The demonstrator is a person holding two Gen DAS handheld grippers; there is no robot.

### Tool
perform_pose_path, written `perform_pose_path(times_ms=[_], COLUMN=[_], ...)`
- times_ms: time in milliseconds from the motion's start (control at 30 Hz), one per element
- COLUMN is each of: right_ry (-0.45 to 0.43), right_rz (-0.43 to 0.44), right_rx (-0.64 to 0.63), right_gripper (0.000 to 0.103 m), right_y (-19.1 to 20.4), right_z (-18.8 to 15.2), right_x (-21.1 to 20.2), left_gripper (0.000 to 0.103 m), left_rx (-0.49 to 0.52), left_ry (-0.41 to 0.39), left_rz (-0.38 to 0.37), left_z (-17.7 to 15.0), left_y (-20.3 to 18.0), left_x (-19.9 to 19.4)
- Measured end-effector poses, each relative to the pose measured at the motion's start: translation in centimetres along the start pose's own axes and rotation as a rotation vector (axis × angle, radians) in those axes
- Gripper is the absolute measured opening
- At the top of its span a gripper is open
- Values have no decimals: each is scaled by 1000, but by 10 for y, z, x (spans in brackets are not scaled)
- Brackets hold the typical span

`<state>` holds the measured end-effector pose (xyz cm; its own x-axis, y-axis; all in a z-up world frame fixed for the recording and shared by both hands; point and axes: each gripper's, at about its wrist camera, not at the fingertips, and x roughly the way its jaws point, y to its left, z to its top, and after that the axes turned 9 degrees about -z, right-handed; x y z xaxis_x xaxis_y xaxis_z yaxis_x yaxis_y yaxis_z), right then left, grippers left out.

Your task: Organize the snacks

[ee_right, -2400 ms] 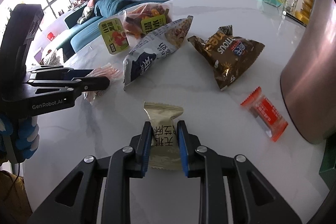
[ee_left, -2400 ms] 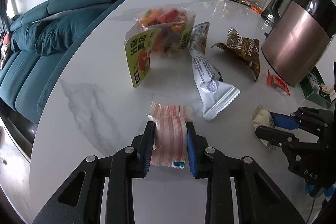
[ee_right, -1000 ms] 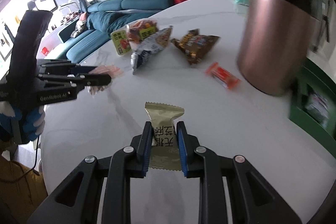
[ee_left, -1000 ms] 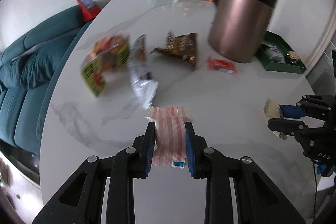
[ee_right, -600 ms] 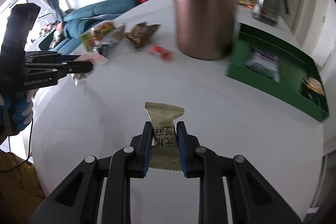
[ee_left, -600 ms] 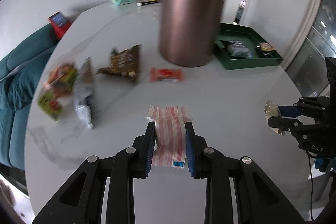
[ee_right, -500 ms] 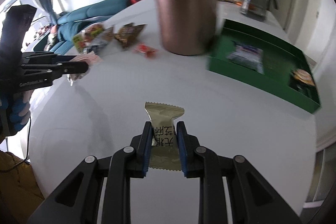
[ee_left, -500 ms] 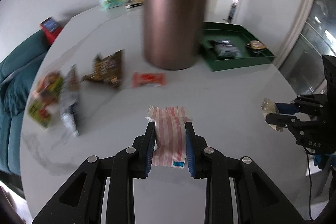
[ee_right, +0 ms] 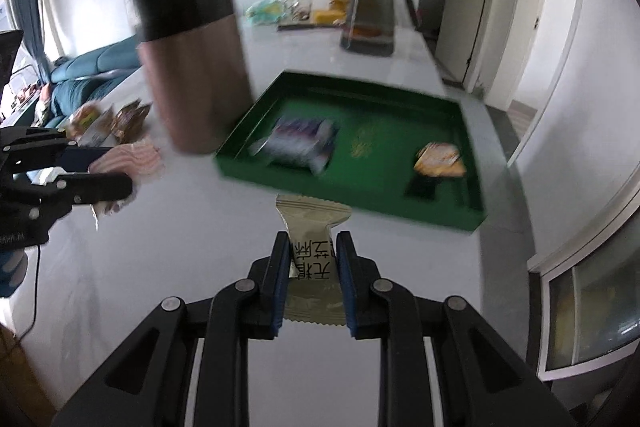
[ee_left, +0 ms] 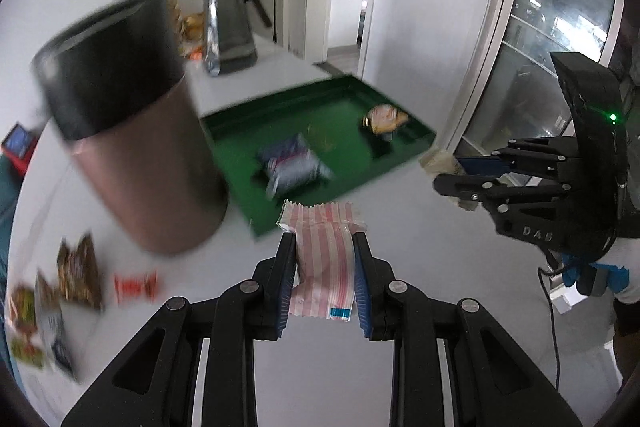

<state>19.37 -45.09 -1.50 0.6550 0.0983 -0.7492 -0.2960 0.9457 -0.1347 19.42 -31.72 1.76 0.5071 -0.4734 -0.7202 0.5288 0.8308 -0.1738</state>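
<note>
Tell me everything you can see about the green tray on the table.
The green tray is a shallow, dark green rectangle with a low raised rim, smooth and stiff-looking. It lies flat on the white table, close beside the copper canister; whether they touch is unclear. Inside lie a purple-and-white packet toward the canister end and a small orange-and-gold packet toward the other end, apart from each other. A faint gold mark shows on the floor between them. Most of the floor is bare. Neither gripper touches it.

Copper canister (ee_right: 192, 67) crowds green tray (ee_right: 256, 163) left edge; tray centre (ee_right: 376, 147) open.
</note>
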Motion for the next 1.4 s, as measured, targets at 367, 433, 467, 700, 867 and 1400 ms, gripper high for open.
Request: perform_pose_path(times_ms=[367,433,467,700,867,1400], right_ry=[-59,-61,-62,-29,9,135], right_rz=[-46,-51,-51,-45,-65,-95], right_rx=[24,42,45,61,79,45], right_gripper=[0,0,0,0,0,0], right_y=[-42,-49,-51,-59,-60,-52], right_z=[80,90,93,104,106,101], right_x=[61,76,80,130,168,218], left_gripper=[23,23,23,23,23,23], left_rx=[-87,-127,-136,-199,-209,-259], left_ry=[-63,-53,-50,-2,35,110], left_rz=[98,106,113,183,227,198], left_z=[86,94,97,104,105,95], left_y=[34,45,49,71,80,92], left_x=[62,77,83,134,168,205])
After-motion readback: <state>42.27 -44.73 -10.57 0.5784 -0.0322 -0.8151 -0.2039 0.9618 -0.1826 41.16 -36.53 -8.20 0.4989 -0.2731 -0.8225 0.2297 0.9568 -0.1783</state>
